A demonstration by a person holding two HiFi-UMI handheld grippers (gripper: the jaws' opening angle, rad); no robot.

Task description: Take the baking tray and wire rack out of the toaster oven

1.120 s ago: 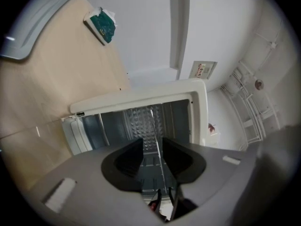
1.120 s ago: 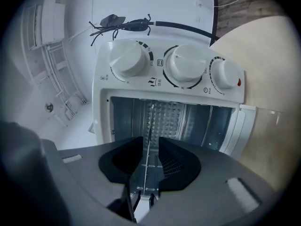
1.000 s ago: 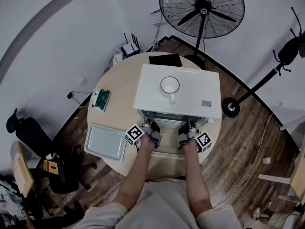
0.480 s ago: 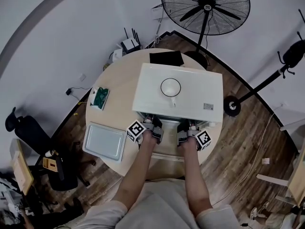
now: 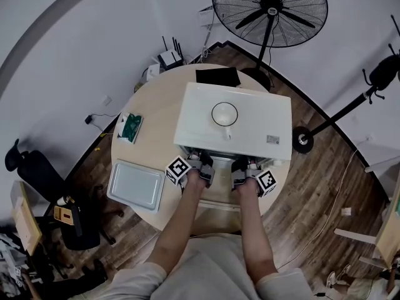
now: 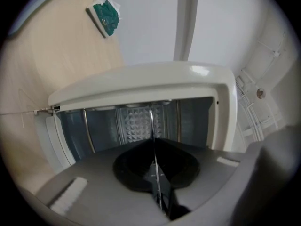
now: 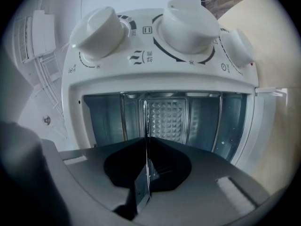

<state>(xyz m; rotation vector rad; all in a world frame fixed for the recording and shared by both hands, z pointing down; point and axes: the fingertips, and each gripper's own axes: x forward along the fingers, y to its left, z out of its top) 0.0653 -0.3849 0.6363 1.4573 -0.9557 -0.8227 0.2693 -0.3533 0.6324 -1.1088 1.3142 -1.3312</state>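
A round pale-wood table (image 5: 156,105) stands on a dark plank floor (image 5: 312,186) against white walls, with a black pedestal fan (image 5: 270,8) at the top of the head view. In the middle of the frame sits the white box-shaped toaster oven (image 5: 250,114), its door dropped open toward the person. The first half of the job looks done: the flat grey metal baking tray (image 5: 136,185) lies on the table at the lower left of the oven, well clear of it. The thin metal wire rack (image 7: 145,117) is not yet out; it shows edge-on as a bright line running back into the ribbed cavity. The left gripper (image 5: 199,161) and right gripper (image 5: 244,165) meet at the oven mouth, side by side. The jaws of both have just been closing and are now pinched together on the rack's front edge, so what appears to be left is drawing it out and setting it down. On the control panel, between two of the three white knobs (image 7: 188,27), a wavy heat symbol sits beside the characters 功能; the finer print round the dials, the small label on the oven's top (image 5: 271,139) and the green packet (image 5: 131,127) at the table's left are too small to read.
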